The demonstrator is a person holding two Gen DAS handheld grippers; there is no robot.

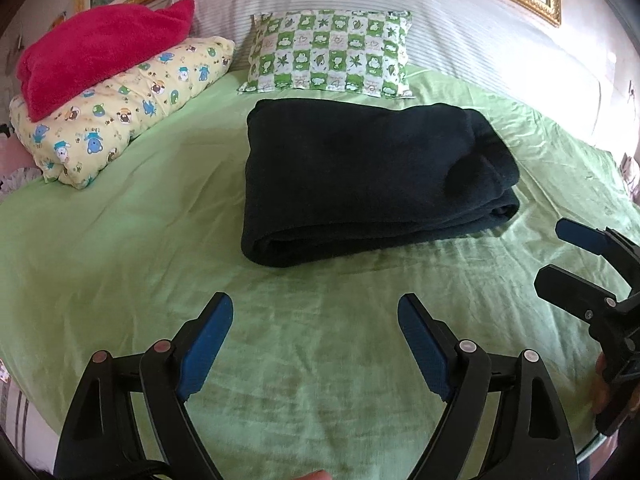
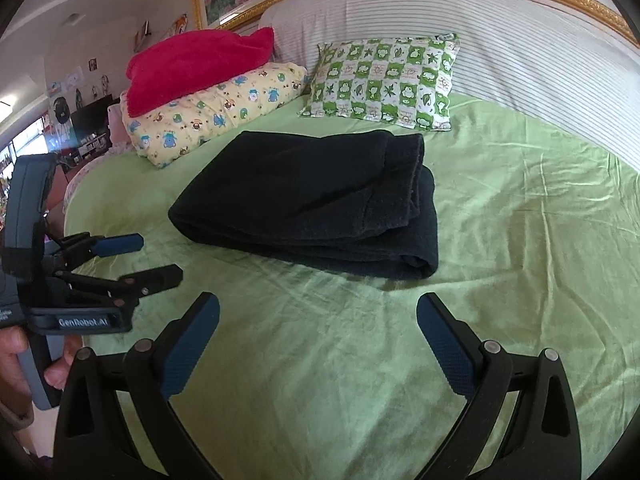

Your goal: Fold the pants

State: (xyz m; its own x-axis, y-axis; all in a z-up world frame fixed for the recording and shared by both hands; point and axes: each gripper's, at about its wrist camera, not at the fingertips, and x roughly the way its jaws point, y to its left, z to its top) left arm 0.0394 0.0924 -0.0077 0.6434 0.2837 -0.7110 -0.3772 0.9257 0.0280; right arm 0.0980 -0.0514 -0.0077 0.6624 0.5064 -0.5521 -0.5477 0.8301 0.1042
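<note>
- The left gripper has its jaws spread wide and holds nothing; it hovers over the bare green sheet, short of the cloth.
- The right gripper is also wide apart and empty, and sits beside the left one, a little to its right. Both seem held back from the work, which I judge to mean that no grasp is needed at this moment.
- In the right wrist view a hand grips the handle of the left tool at the edge of the picture.
- The dark pants lie further on, in the middle of the bed, already folded into a thick rectangle with the layers stacked and the rounded fold edge toward the grippers. The folding looks finished, or very near.
- Behind the pants a green checked pillow leans on the striped white bedding.
- To the left, a red fleece rests on a yellow cartoon-print pillow, probably put aside to leave room.
</note>
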